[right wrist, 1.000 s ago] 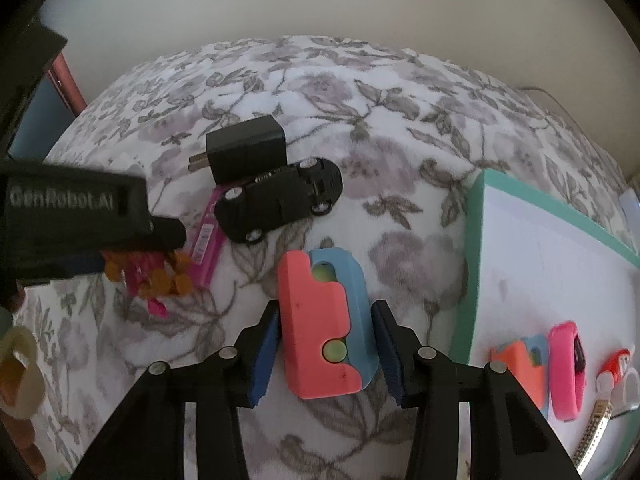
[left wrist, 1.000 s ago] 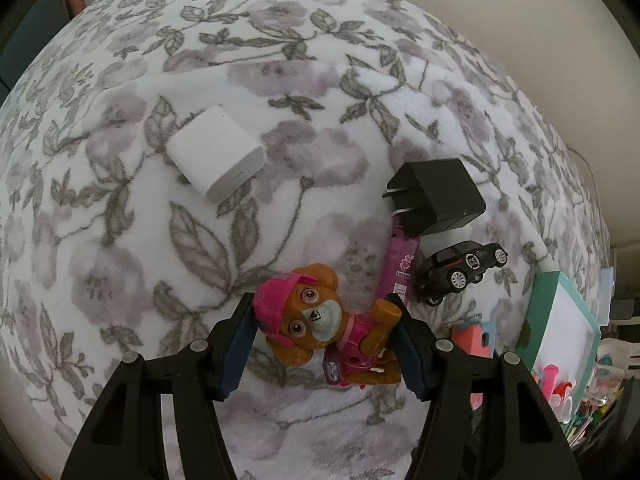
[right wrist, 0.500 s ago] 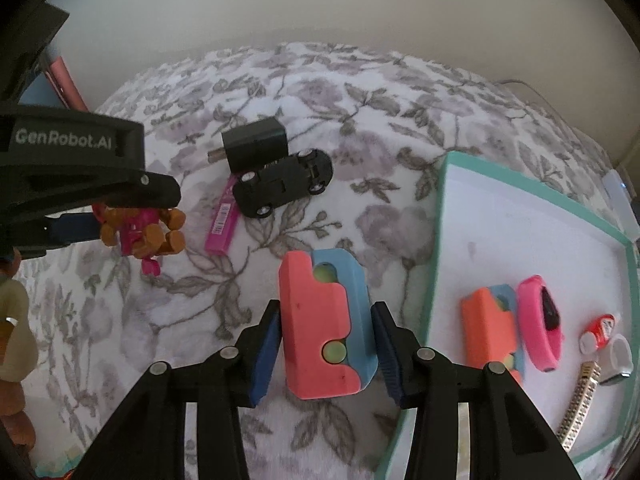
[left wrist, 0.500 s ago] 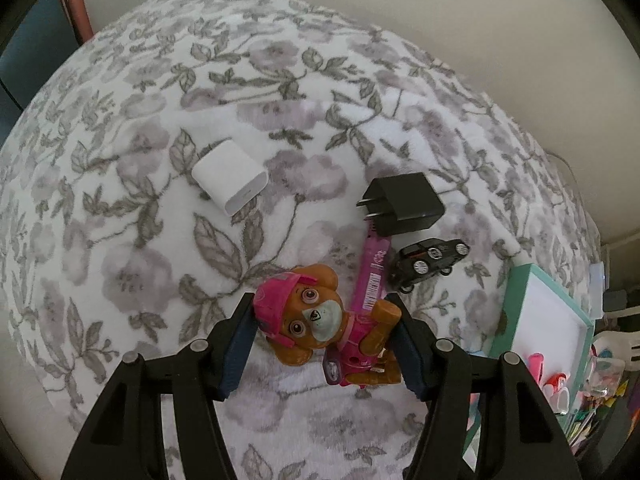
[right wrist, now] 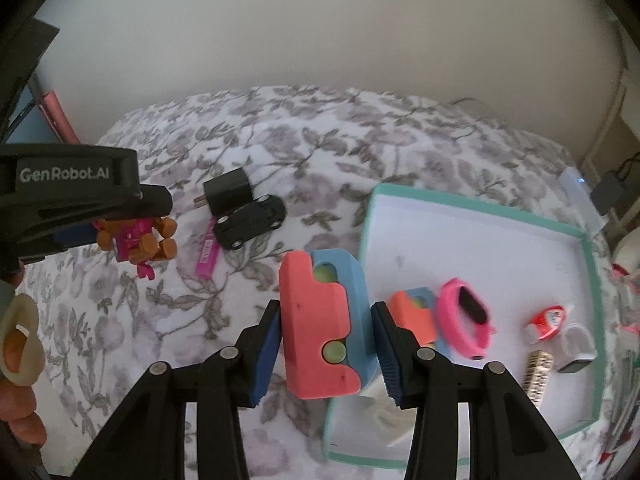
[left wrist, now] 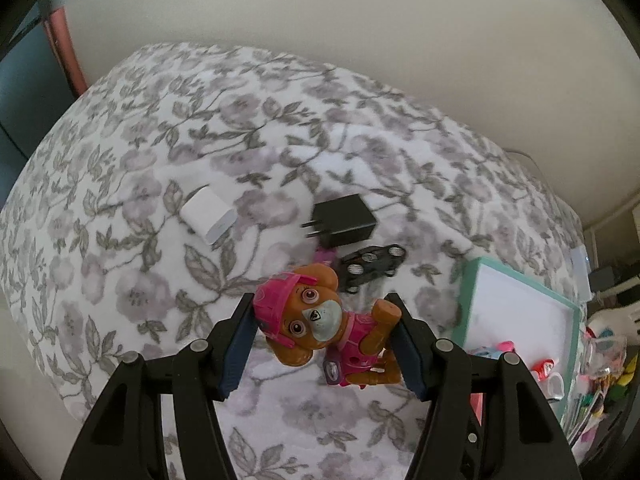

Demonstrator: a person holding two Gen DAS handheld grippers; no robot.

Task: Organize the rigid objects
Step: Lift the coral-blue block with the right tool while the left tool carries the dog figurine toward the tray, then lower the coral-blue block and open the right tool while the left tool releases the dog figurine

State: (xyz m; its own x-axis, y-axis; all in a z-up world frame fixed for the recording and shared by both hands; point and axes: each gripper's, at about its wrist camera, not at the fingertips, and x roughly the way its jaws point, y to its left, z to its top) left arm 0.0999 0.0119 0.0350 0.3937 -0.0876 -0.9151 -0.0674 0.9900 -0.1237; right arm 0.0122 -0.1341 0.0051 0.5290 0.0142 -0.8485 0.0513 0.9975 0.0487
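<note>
Left gripper (left wrist: 326, 344) clamping brown-and-pink plastic pup figure (left wrist: 320, 328), hiding pink tube. Right gripper (right wrist: 326, 346) pinching coral-and-blue plastic block (right wrist: 324, 320) above teal-rimmed tray's (right wrist: 588, 276) nine-o'clock edge; tray items blurring.

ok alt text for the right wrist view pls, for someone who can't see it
The right gripper clamps a coral and blue block above a floral blanket, beside a teal-rimmed tray holding a similar block, a pink wristband and small items. At left, the left gripper holds a toy pup figure near a black toy car, black charger and pink stick.
</note>
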